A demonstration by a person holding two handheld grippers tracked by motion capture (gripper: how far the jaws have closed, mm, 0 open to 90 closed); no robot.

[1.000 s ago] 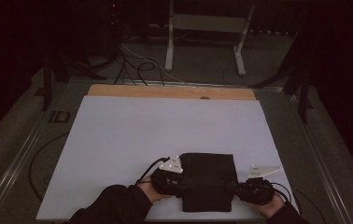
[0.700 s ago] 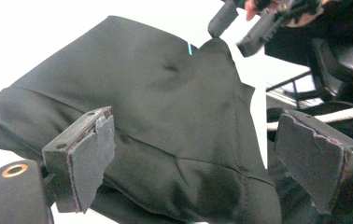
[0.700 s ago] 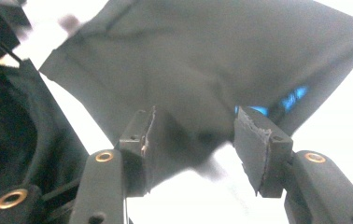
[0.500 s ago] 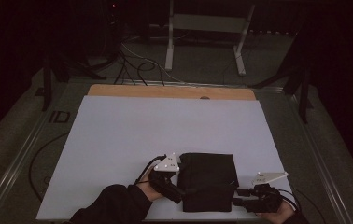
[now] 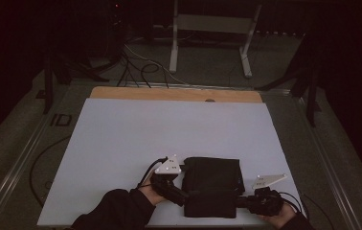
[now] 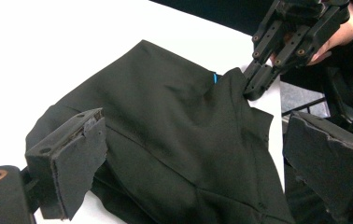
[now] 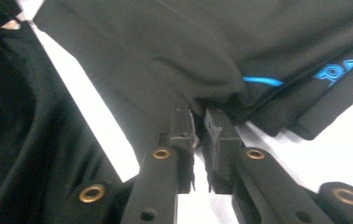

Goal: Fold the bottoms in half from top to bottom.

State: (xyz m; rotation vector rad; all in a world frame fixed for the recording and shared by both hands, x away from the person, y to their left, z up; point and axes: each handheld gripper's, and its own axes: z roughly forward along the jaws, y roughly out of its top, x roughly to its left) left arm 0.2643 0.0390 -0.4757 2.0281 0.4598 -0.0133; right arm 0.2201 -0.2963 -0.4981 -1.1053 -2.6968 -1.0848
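Right gripper view — right gripper [image 7: 198, 122] pinches folded, matte black cloth [image 7: 174, 60].

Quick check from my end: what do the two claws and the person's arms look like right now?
Both are black two-jaw tools. The left claw and the right claw each carry a pale grey three-cornered plate with small dots, and a black cable trails from each. Brass-coloured rivets sit in the arms of the jaws, and the flat dark pads are worn at the edges. The person wears dark long sleeves.
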